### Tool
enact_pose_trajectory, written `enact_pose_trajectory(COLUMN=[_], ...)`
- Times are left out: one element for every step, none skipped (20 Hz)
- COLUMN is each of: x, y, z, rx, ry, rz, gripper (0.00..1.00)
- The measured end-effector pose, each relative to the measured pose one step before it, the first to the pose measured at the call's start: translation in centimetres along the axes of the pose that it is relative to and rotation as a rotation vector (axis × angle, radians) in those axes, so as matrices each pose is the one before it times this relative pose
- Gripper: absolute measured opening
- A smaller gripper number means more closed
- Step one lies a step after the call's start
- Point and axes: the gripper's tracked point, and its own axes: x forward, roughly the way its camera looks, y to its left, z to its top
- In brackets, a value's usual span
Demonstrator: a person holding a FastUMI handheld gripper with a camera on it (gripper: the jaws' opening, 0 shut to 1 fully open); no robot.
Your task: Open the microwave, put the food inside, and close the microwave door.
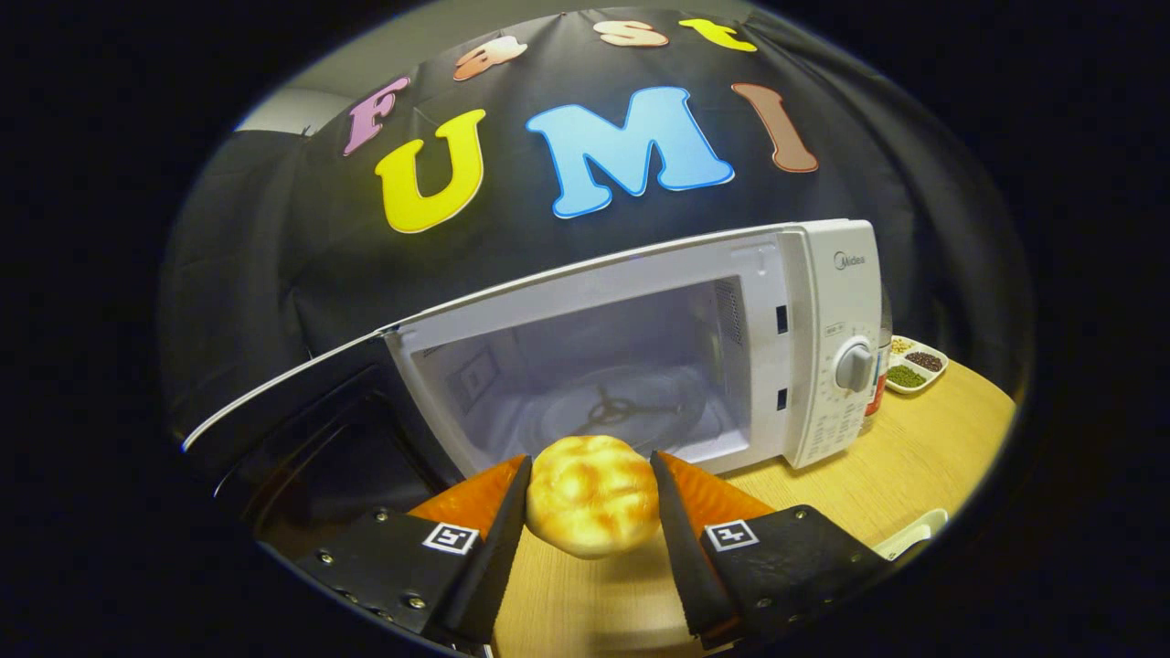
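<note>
A golden bread bun (592,493) is held between both fingers of my gripper (590,475), which is shut on it, lifted above the wooden table (914,457). Just beyond the fingers stands a white microwave (823,302) with its dark door (302,429) swung wide open to the left. Its cavity (594,375) is lit and bare, and the glass turntable (622,411) lies on its floor. The control panel with a round knob (855,366) is on the right side.
A small white dish (917,366) with compartments of beans and grains sits on the table to the right behind the microwave, next to a bottle. A white object (914,535) lies beside the right finger.
</note>
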Motion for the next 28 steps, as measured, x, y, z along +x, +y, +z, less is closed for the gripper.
enact_pose_trajectory(x=[1.107, 0.939, 0.898, 0.897, 0.856, 0.845, 0.797, 0.685, 0.709, 0.682, 0.612, 0.596, 0.743, 0.471, 0.498, 0.209, 0.390, 0.431, 0.408, 0.424, 0.264, 0.366, 0.097, 0.323, 0.114, 0.062, -0.014, 0.183], y=[0.394, 0.153, 0.334, 0.346, 0.542, 0.280, 0.147, -0.066, -0.019, -0.157, -0.176, -0.172, -0.291, -0.203, 0.157, 0.018, -0.112, -0.259, -0.051, 0.002, -0.124, -0.420, -0.547, -0.270, 0.051, -0.102, 0.014, 0.178], z=[0.338, 0.194, 0.037, -0.077, -0.152, 0.013, 0.073, 0.159, -0.111, -0.187, -0.367, -0.284, -0.087, 0.232, 0.349, 0.282, -0.070, -0.192, -0.336, 0.102, -0.073, 0.022, -0.327, -0.200, 0.059, 0.095, 0.105, 0.300], rx=[0.01347, 0.00546, 0.00792, 0.01807, 0.02146, 0.01904, 0.01341, 0.00945, 0.01561, 0.02159, 0.02593, 0.01840, 0.00751, 0.01439, 0.01711, 0.01963, 0.02190, 0.01994, 0.01716, 0.00735, -0.00770, -0.00863, -0.00046, 0.01353, 0.01975, 0.01908, 0.01260, 0.00014], ry=[-0.01320, -0.00931, -0.00161, 0.00080, 0.00328, -0.00487, -0.00857, -0.01198, -0.00850, 0.00202, 0.00403, 0.00360, 0.00121, -0.00702, -0.01065, -0.00661, 0.00074, 0.00669, -0.00016, -0.01301, -0.01278, -0.00604, 0.00475, 0.01004, 0.00385, 0.00293, 0.00131, -0.01679], rz=[0.00107, -0.00791, 0.00128, 0.00542, 0.00791, 0.00742, 0.00533, -0.00491, -0.00274, -0.00204, -0.00117, 0.00177, -0.00855, 0.01107, 0.01373, 0.00942, 0.00391, -0.00205, 0.00370, 0.00773, -0.00007, -0.01145, -0.01287, -0.00302, 0.00830, 0.00366, 0.00593, 0.01075], gripper=[0.75, 0.75, 0.75, 0.75, 0.75, 0.75, 0.75, 0.75, 0.75, 0.75, 0.75, 0.75, 0.75, 0.74, 0.75, 0.75, 0.75, 0.75, 0.75, 0.75, 0.75, 0.78, 0.80, 0.85, 0.85, 0.87, 0.88, 0.90])
